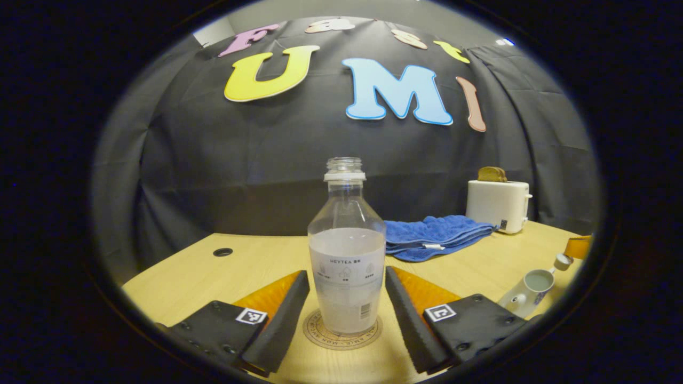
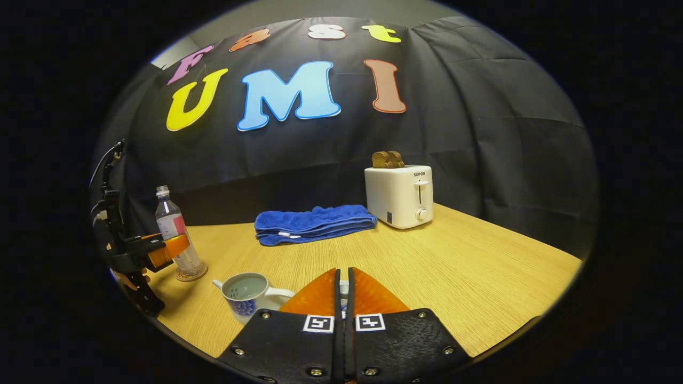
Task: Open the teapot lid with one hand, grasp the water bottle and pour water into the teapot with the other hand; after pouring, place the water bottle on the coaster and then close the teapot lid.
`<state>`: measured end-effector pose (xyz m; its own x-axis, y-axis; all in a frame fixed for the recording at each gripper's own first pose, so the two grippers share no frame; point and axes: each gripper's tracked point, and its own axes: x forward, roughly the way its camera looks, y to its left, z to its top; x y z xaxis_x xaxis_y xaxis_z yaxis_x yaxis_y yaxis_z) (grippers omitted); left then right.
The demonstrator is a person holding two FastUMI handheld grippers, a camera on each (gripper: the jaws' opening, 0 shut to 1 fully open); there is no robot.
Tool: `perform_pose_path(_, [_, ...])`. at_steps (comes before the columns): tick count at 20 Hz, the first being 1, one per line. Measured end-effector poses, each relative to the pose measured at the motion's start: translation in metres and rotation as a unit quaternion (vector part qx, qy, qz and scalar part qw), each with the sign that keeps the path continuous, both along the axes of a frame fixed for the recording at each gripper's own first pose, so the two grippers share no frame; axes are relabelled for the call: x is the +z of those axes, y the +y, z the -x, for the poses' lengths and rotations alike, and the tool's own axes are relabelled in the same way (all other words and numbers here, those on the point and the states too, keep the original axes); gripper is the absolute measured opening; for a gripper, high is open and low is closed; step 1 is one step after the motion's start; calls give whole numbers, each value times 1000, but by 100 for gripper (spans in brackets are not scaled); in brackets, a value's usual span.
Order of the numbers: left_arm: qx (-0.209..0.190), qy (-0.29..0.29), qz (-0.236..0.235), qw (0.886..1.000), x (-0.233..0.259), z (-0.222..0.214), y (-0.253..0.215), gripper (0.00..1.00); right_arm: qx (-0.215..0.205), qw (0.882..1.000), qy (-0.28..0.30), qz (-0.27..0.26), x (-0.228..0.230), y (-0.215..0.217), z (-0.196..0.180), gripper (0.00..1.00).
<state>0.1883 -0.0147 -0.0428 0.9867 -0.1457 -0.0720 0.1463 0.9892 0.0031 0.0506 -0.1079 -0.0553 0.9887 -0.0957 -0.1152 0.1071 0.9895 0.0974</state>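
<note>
left tool [image 1: 347, 298] apart around water bottle [image 1: 347, 256] on coaster [image 1: 373, 335] | right tool [image 2: 343, 290] clamped on lid [image 2: 343, 290] | risk: withdrawing finger clips bottle, tips it

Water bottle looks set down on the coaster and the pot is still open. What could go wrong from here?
The water bottle stands uncapped on the coaster between the left gripper's open fingers; a sideways pull-back could tip it. The right gripper pinches something small, probably the lid; the open teapot beside it looks filled, so a careless lowering may slosh water.
</note>
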Motion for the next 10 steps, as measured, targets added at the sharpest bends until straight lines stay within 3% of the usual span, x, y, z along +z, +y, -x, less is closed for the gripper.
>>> perform_pose_path(2, [-3, 4, 6, 1000, -1, 5, 0, 100, 1, 1000, -1, 0, 1, 0, 0, 1])
perform_pose_path(10, [4, 26, 30, 999, -6, 33, 10, 100, 28, 999, -27, -7, 14, 18, 1, 1])
